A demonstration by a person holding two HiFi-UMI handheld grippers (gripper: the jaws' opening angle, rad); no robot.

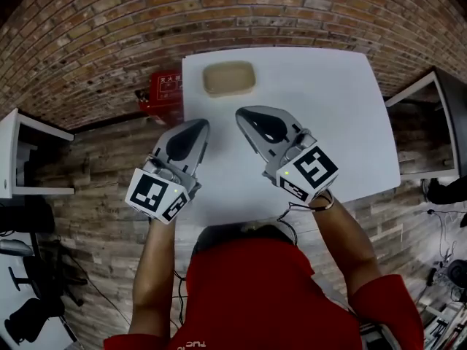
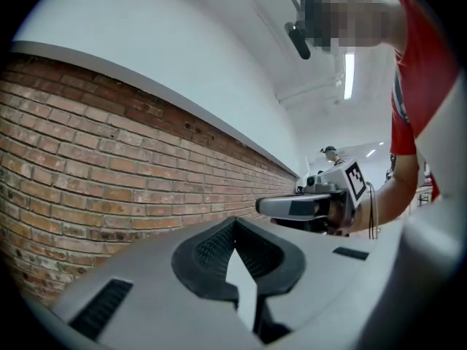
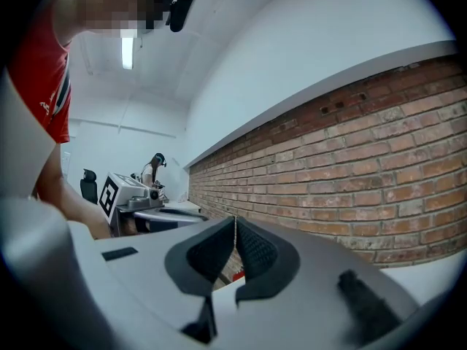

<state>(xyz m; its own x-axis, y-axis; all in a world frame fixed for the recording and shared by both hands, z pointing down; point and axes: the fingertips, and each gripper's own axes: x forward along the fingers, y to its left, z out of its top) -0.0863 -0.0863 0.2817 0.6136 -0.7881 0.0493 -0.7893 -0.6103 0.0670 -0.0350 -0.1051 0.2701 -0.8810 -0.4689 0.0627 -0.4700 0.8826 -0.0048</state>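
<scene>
Both grippers are held up in the air over the near edge of a white table [image 1: 343, 115], tilted up toward the brick wall. My left gripper [image 1: 197, 127] is shut, tips touching [image 2: 233, 224], with nothing between them. My right gripper [image 1: 244, 115] is likewise shut and holds nothing [image 3: 235, 221]. They sit side by side, a short gap apart; the right gripper's body [image 2: 306, 206] shows in the left gripper view and the left one's marker cube [image 3: 117, 192] in the right gripper view. A shallow tan tray [image 1: 229, 78] lies on the table's far side, beyond both tips.
A brick wall [image 1: 109, 28] runs behind the table. A red box [image 1: 164, 93] sits on the wooden floor at the table's far left corner. White desks stand at the left [image 1: 14, 152] and right [image 1: 430, 122]. Another person [image 3: 155, 168] is far off.
</scene>
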